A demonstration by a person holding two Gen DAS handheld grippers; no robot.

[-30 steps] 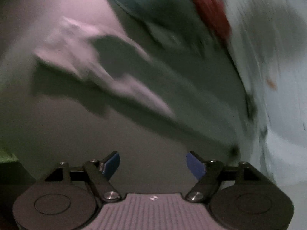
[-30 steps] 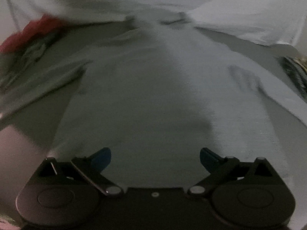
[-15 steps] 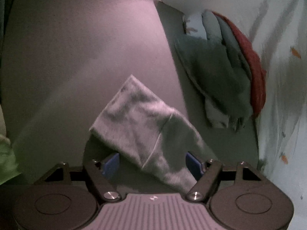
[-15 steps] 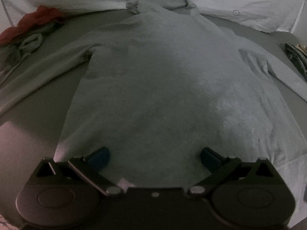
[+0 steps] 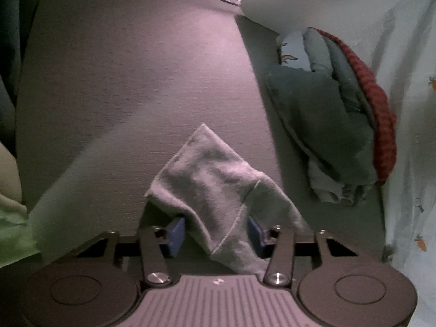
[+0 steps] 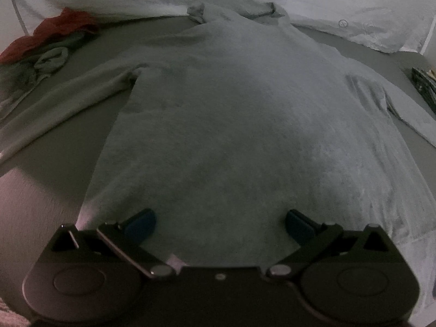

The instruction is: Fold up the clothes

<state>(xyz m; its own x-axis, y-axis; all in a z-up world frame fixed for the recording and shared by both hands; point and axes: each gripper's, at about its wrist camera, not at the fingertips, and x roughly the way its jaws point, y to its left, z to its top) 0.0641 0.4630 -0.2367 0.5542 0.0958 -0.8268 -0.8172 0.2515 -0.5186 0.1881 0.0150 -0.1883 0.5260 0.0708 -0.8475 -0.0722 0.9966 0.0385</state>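
Closing around a grey sleeve cuff [image 5: 218, 190], seemingly untouched, left gripper [image 5: 216, 231]; right gripper [image 6: 220, 222] spread above sweater [image 6: 245, 109].

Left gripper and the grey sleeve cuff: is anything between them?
Nothing visible. The sleeve cuff already lies between the blue pads of the left gripper, whose jaws have just been closing around it.

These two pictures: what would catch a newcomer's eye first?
A big grey long-sleeved top lies spread flat, filling the right wrist view, the right hand-held gripper open over its hem. In the left view, its sleeve cuff sits between closing blue pads. A red garment tops a heap at right.
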